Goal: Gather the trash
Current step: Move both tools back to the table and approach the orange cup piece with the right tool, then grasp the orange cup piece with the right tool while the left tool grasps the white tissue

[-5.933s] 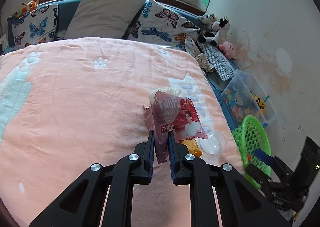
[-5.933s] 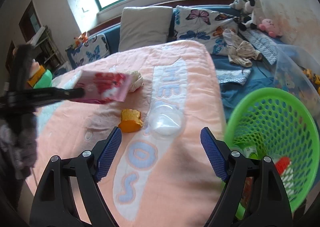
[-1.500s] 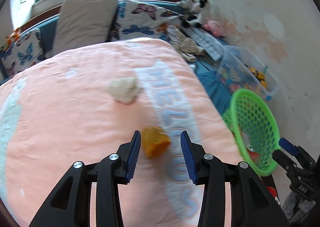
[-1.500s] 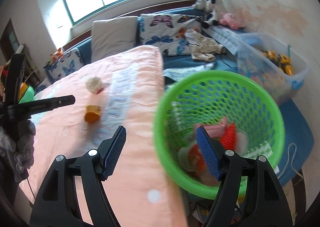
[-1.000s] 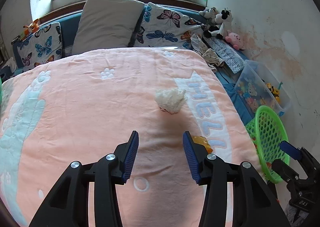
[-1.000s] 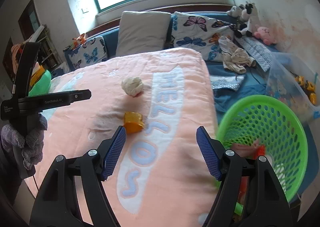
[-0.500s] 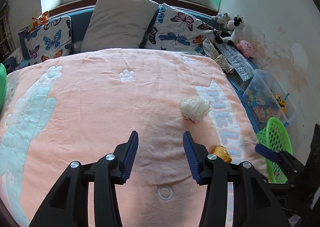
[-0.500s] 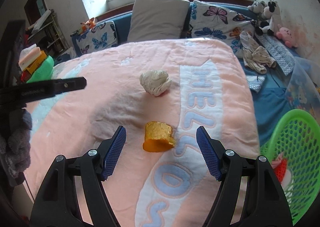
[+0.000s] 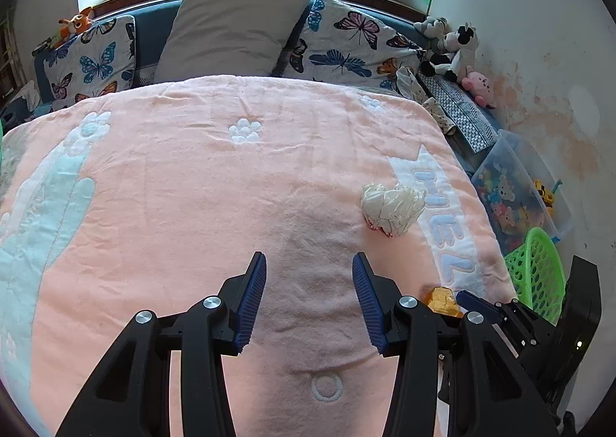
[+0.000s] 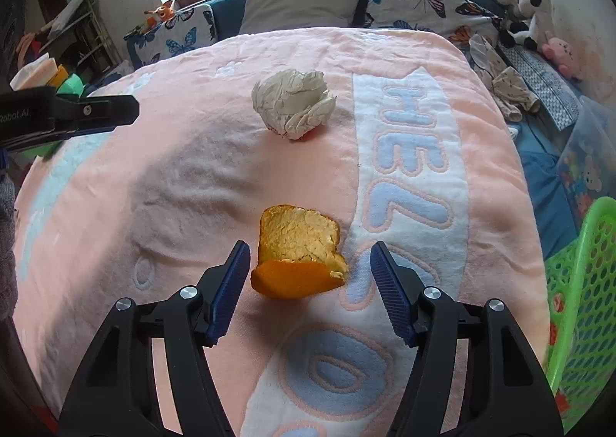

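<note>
Right gripper (image 10: 306,258): the jaws are closing around the orange peel (image 10: 298,258), which lies between them; the pads are not yet pressed on it.
Left gripper (image 9: 309,294): the jaws are held apart, and only the blanket is seen between them.
Orange peel: it is laid on the pink blanket (image 10: 173,175), beside the white band with blue letters.
Crumpled paper ball (image 10: 292,107): it is placed farther up the blanket, well apart from the peel.
Green basket (image 10: 581,306): it is seen at the right edge of the bed.
Pillows (image 9: 235,21): they are leaned at the head of the bed, under the window.
</note>
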`<state>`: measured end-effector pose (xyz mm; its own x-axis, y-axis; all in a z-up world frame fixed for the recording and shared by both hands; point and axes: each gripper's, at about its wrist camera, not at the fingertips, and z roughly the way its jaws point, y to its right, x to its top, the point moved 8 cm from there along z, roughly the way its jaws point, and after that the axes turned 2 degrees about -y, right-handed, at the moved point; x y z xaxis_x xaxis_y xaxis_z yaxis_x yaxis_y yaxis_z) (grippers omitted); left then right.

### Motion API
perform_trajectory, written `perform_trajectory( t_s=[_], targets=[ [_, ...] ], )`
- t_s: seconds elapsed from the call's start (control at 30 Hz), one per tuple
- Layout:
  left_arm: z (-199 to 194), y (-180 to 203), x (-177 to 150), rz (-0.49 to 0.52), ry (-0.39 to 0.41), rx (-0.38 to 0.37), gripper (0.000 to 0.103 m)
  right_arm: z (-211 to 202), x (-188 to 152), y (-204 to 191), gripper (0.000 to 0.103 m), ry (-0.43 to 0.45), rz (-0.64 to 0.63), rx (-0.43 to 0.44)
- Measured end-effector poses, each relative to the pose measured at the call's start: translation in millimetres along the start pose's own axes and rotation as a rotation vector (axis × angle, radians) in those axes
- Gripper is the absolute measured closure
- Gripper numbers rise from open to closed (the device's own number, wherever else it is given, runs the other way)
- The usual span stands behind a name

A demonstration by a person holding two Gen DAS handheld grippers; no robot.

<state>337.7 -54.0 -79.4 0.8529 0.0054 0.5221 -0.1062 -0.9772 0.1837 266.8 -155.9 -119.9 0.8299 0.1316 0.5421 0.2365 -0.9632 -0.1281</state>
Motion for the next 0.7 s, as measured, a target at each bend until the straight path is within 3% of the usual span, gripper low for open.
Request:
perform_trajectory(
  t_s=[0.2, 0.37, 0.47, 0.7],
  targets=[
    [7.2, 6.8, 0.2, 0.009, -0.007, 0.000, 0.054, 5.3, -3.4, -2.7, 0.040, 0.004, -0.042, -0.036],
    [13.1, 11.6, 1.7, 0.018, -0.011, -0.003, 0.054, 3.6, -4.5, -2.1, 0.054, 0.008, -0.066, -0.053],
    [17.5, 17.2, 1.8, 0.027, -0.012, -0.009, 0.054, -0.7, -5.9, -0.4, 0.056, 0.010, -0.049, -0.030],
    [34.6, 37.7, 4.5, 0.059, -0.013, -0.017, 0.040, -18.4, -12.4, 12.9, 0.057, 0.030, -0.023, -0.026]
  ],
)
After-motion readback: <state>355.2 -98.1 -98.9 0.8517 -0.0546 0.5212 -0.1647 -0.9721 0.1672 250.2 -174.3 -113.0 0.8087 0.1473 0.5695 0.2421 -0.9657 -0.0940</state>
